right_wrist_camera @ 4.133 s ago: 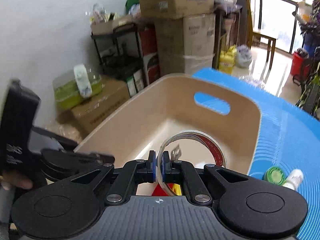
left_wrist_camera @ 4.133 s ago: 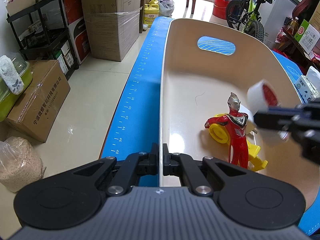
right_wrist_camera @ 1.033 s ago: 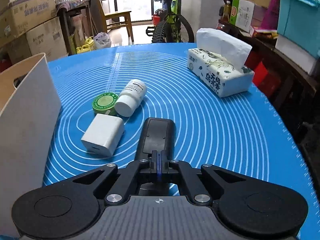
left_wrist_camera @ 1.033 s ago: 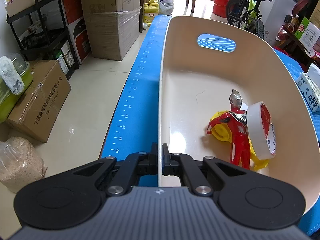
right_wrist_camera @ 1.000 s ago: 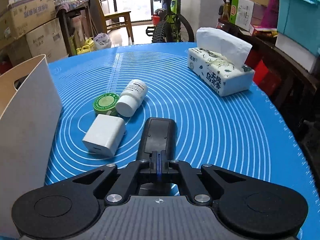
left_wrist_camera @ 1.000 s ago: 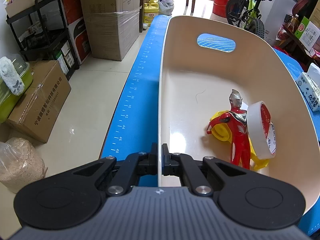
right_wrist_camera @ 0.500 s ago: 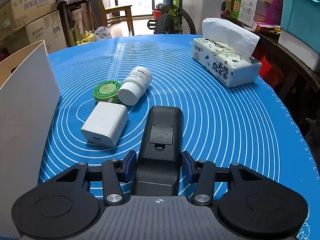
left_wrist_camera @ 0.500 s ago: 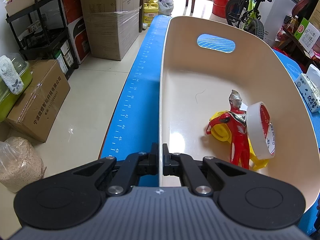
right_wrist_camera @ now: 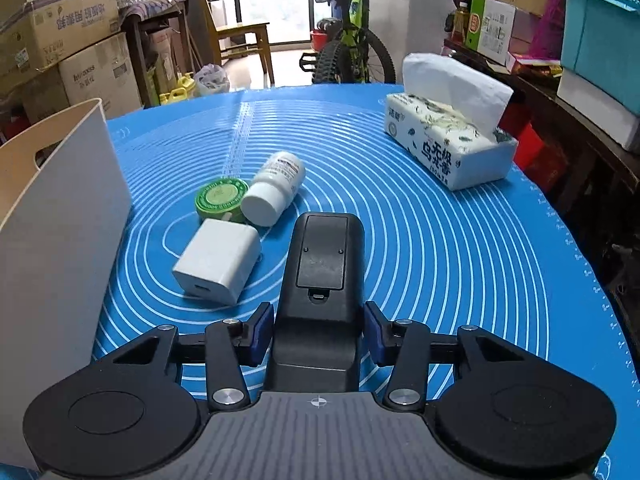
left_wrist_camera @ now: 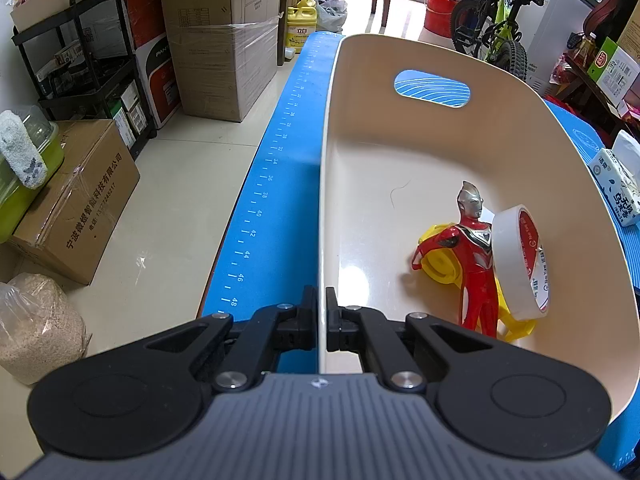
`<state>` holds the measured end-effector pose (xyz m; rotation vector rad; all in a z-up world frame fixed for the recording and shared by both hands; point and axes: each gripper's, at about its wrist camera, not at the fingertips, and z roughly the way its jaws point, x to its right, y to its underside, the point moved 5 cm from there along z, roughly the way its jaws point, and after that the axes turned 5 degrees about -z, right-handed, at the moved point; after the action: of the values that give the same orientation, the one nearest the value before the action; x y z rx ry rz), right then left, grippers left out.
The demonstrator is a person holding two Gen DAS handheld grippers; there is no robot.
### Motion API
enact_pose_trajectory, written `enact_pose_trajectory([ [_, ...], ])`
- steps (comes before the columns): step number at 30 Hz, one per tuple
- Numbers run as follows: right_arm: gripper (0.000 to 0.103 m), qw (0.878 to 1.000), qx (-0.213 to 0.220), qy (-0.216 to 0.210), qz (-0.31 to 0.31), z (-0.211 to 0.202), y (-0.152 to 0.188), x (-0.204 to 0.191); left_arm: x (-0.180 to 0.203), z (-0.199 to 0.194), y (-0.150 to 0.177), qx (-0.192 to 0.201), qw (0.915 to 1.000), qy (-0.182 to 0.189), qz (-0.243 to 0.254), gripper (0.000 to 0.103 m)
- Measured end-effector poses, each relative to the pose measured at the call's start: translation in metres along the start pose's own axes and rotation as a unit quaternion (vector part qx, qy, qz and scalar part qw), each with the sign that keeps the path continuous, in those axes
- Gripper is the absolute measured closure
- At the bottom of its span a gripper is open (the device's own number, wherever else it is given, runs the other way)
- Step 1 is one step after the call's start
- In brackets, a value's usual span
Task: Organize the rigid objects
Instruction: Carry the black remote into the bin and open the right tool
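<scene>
Right gripper [right_wrist_camera: 318,332] — jaws newly parted, straddling black plastic remote control [right_wrist_camera: 322,276], pads apart; pickup pending. White charger cube [right_wrist_camera: 218,260] at ten o'clock. Left gripper [left_wrist_camera: 322,320] clenched on cream plastic bin [left_wrist_camera: 400,152] rim.

Along the wall stand stacked cardboard boxes [left_wrist_camera: 224,36] wrapped in clear film, and beside them a black metal rack [left_wrist_camera: 86,60] crowded with small cartons. A lower brown box [left_wrist_camera: 76,204] with printed lettering sits on the pale floor tiles, a green lidded tub [left_wrist_camera: 24,168] just beside it, and a clear sack of grain [left_wrist_camera: 36,320] nearer still. Farther back a yellow jug [left_wrist_camera: 302,34] rests by a wooden chair [right_wrist_camera: 244,46], with a red bucket [left_wrist_camera: 440,16] near a green and black bicycle [right_wrist_camera: 352,52]. A teal plastic crate [right_wrist_camera: 600,28] sits high on the cluttered side shelf
</scene>
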<state>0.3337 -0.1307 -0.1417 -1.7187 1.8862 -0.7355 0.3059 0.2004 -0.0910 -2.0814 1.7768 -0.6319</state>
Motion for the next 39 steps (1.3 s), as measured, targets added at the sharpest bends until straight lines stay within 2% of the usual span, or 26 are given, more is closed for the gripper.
enact_pose_trajectory([
  [9,0.05,1.0,0.012,-0.008,0.003,-0.009,-0.005,-0.002,0.0,0.0,0.0,0.0,1.0,0.001,0.0,0.099],
  [14,0.05,0.999,0.037,-0.02,0.01,-0.029,-0.015,-0.002,0.0,0.0,0.0,0.0,1.0,0.001,0.0,0.099],
  [21,0.05,0.993,0.086,-0.079,-0.017,-0.075,-0.053,-0.029,0.001,0.001,0.001,-0.001,1.0,0.0,0.001,0.099],
  [29,0.05,0.974,0.118,-0.176,-0.077,-0.105,-0.096,-0.102,0.003,0.001,0.001,-0.001,1.0,0.0,0.0,0.099],
  [33,0.05,0.968,0.098,-0.208,-0.098,-0.098,-0.101,-0.134,0.001,0.0,0.0,-0.001,1.0,0.002,-0.001,0.099],
  [39,0.05,0.966,0.041,-0.218,-0.133,-0.072,-0.089,-0.172,0.003,0.0,0.0,-0.001,1.0,0.002,0.001,0.099],
])
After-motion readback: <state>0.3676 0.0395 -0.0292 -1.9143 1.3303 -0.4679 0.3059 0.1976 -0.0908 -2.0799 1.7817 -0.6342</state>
